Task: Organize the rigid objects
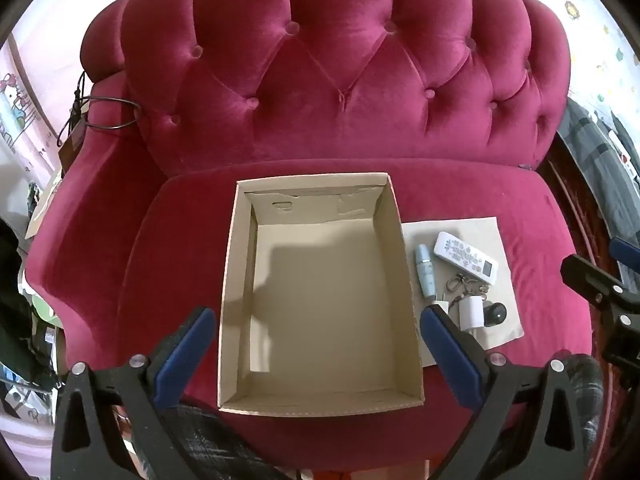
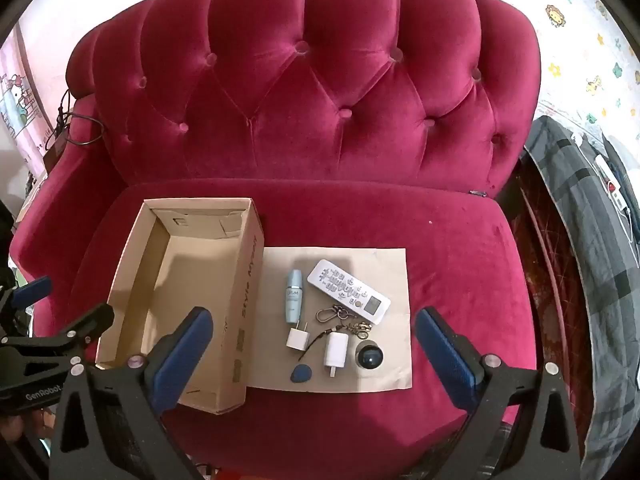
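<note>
Both grippers stand fully spread and hold nothing: the left gripper (image 1: 318, 344) hovers over the empty box (image 1: 320, 300), and the right gripper (image 2: 314, 344) hovers over the paper sheet (image 2: 384, 280), each pointing steeply down at the sofa (image 2: 460, 240) seat. On the sheet, at three o'clock of the box, lie a remote (image 2: 348, 291) at one o'clock, a bottle (image 2: 294, 295) at eleven, a keyring (image 2: 340, 314) in the middle, and two chargers (image 2: 297, 338) (image 2: 335, 350), a blue tag (image 2: 302, 373) and a dark ball (image 2: 369, 358) toward six. Nothing stands between either gripper and these things.
</note>
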Motion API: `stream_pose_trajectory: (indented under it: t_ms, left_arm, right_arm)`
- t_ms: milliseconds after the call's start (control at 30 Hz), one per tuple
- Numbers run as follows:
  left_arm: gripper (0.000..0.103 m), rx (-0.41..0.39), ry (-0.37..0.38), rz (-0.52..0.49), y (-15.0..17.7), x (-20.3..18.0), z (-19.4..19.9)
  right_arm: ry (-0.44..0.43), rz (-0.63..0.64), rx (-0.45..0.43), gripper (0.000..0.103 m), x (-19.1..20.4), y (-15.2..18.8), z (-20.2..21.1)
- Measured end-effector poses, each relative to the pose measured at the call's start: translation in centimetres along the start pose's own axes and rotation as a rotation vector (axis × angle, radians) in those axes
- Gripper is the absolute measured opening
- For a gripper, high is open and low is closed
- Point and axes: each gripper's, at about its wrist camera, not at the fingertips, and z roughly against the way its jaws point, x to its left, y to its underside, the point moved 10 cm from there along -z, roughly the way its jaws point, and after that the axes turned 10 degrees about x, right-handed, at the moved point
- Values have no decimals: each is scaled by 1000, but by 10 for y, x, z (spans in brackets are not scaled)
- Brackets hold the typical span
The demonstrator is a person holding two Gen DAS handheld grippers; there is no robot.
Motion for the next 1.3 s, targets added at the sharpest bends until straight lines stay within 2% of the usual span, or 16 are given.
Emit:
stream_pose_trajectory:
  t_ms: [500,1300]
  left_arm:
    - [103,-7,18,-5,3,5,-3]
    - [103,-36,8,10,4,9,13]
  right_arm:
    - [6,5,3,103,1,2,1]
    - [5,36,-20,103,13,-1,14]
